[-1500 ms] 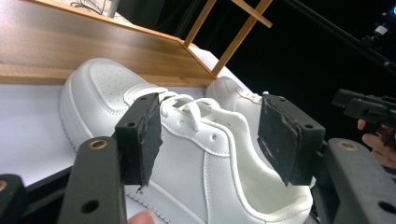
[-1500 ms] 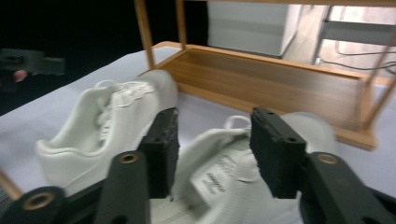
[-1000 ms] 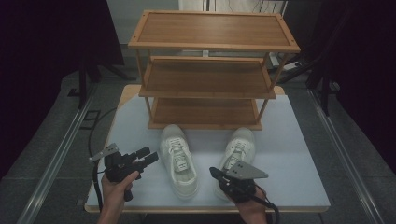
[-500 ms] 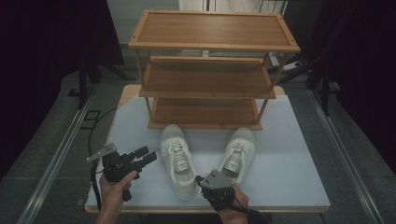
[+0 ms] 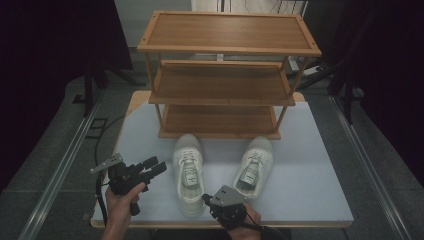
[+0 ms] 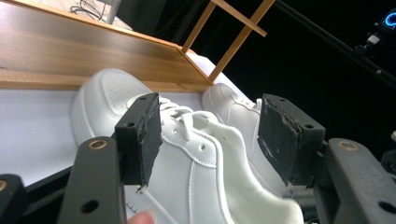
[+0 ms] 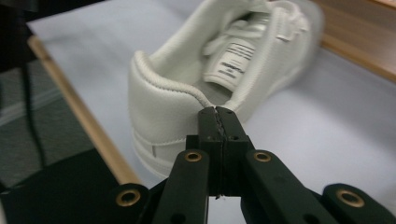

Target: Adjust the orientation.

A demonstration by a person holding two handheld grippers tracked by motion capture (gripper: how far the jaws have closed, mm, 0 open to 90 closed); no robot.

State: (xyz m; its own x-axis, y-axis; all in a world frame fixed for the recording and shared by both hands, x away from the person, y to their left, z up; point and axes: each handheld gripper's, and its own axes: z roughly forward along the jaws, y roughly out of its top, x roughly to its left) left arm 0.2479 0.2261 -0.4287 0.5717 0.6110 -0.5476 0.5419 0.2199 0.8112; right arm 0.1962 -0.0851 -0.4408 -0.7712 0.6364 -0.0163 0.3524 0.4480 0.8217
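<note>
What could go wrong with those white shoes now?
The right gripper has its fingers shut at the heel of a white shoe, so it may just shove it toward the wooden rack. The open left gripper faces the nearer shoe side-on and might tip it.

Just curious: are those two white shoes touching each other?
Apart. The high view shows bare table between the left shoe and the right shoe.
</note>
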